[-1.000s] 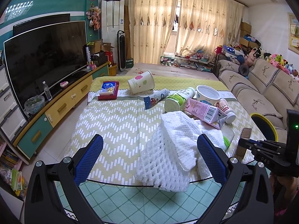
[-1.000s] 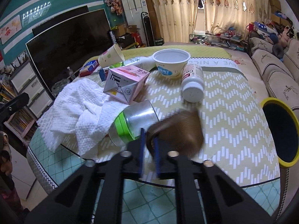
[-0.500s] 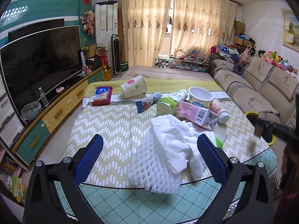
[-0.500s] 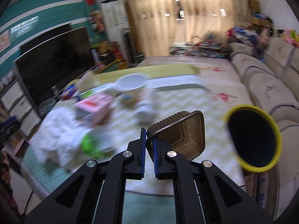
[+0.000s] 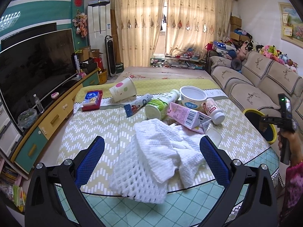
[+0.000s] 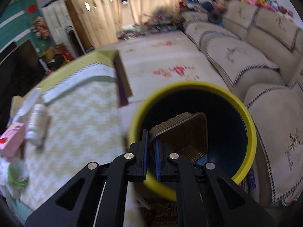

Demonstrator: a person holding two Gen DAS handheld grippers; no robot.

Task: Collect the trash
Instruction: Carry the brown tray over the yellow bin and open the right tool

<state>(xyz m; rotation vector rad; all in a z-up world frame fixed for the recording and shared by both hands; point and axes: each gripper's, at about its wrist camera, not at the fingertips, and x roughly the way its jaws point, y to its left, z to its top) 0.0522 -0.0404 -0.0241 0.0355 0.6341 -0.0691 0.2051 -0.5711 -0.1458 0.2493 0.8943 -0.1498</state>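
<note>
A: Living room, cluttered table (image 5: 90, 124); left gripper (image 5: 151, 151) spread wide, empty, facing the white cloth (image 5: 157, 151).

B: Right gripper (image 6: 150, 147) pinches the brown tray (image 6: 183, 132) rim above the yellow bin (image 6: 244, 109). Looks light, flimsy; rim suits.

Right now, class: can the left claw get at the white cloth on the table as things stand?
Probably yes. The left claw is open, its blue pads either side of the white cloth, which lies at the near table edge with nothing in front of it. The pink carton sits behind.
</note>
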